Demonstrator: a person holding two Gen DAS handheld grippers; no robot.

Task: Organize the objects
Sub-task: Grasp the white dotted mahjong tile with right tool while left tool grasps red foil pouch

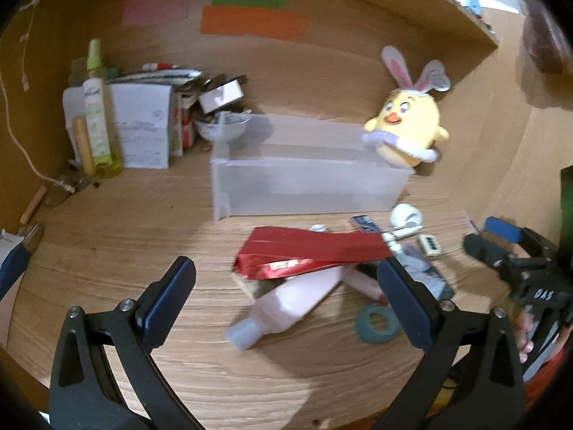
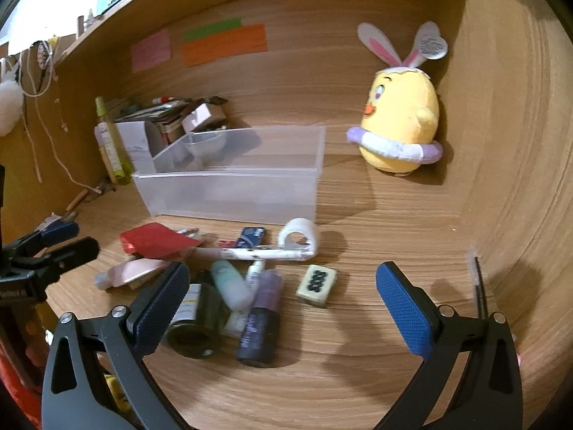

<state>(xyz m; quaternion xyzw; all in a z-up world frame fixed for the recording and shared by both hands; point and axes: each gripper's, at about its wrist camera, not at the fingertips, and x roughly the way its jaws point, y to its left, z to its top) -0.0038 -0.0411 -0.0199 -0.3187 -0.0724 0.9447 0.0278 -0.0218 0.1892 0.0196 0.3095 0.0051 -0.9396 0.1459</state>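
A clear plastic bin point(image 1: 308, 186) point(image 2: 232, 190) stands empty on the wooden desk. In front of it lies a pile: a red foil packet point(image 1: 308, 251) point(image 2: 157, 240), a pink tube point(image 1: 286, 304) point(image 2: 125, 272), a white tape roll point(image 1: 404, 215) point(image 2: 299, 238), a mahjong tile point(image 1: 429, 245) point(image 2: 317, 284), a teal ring point(image 1: 376, 324), a purple bottle point(image 2: 259, 319), a dark green bottle point(image 2: 197, 319) and a mint tube point(image 2: 229, 285). My left gripper point(image 1: 286, 286) is open above the pink tube. My right gripper point(image 2: 283, 286) point(image 1: 494, 240) is open and empty over the bottles.
A yellow chick plush with bunny ears point(image 1: 408, 125) point(image 2: 401, 122) stands right of the bin. A yellow-green spray bottle point(image 1: 98, 114) point(image 2: 111, 143), papers, boxes and a small bowl point(image 1: 222, 127) crowd the back left corner. Sticky notes point(image 1: 254, 21) hang on the back wall.
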